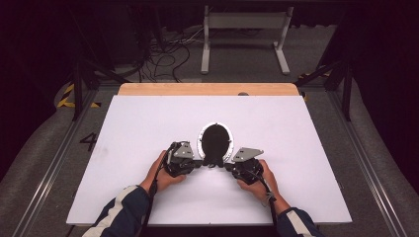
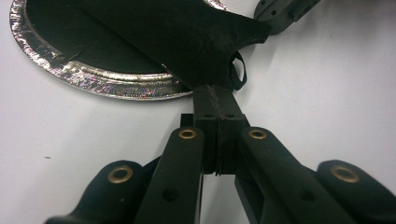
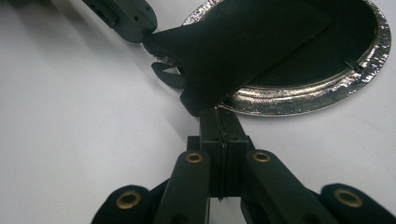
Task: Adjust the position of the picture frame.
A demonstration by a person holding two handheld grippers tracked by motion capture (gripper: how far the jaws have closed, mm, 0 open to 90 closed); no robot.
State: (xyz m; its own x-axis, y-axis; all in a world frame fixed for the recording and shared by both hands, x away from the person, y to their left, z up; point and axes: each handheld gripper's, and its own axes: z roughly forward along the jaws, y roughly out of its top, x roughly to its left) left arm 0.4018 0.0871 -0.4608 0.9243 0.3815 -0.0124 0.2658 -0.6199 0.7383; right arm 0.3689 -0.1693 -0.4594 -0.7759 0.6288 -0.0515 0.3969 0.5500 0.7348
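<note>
A black cloth (image 1: 215, 142) lies in a shiny oval silver plate (image 1: 199, 140) at the middle of the white table. Its near edge is drawn off the plate toward the person. My left gripper (image 1: 203, 161) is shut on the cloth's near left corner. In the left gripper view the jaws (image 2: 216, 91) are pressed together where the cloth (image 2: 187, 37) ends, beside a small fabric loop (image 2: 240, 74). My right gripper (image 1: 226, 166) is shut on the other near corner. Its closed tips (image 3: 220, 114) meet the cloth (image 3: 243, 46) just in front of the plate rim (image 3: 327, 93).
The white board (image 1: 148, 123) covers a wooden table whose far edge (image 1: 207, 89) shows. Beyond it stand a white frame (image 1: 244, 29) and loose cables (image 1: 168, 54) on the floor. Both forearms come in from the bottom edge.
</note>
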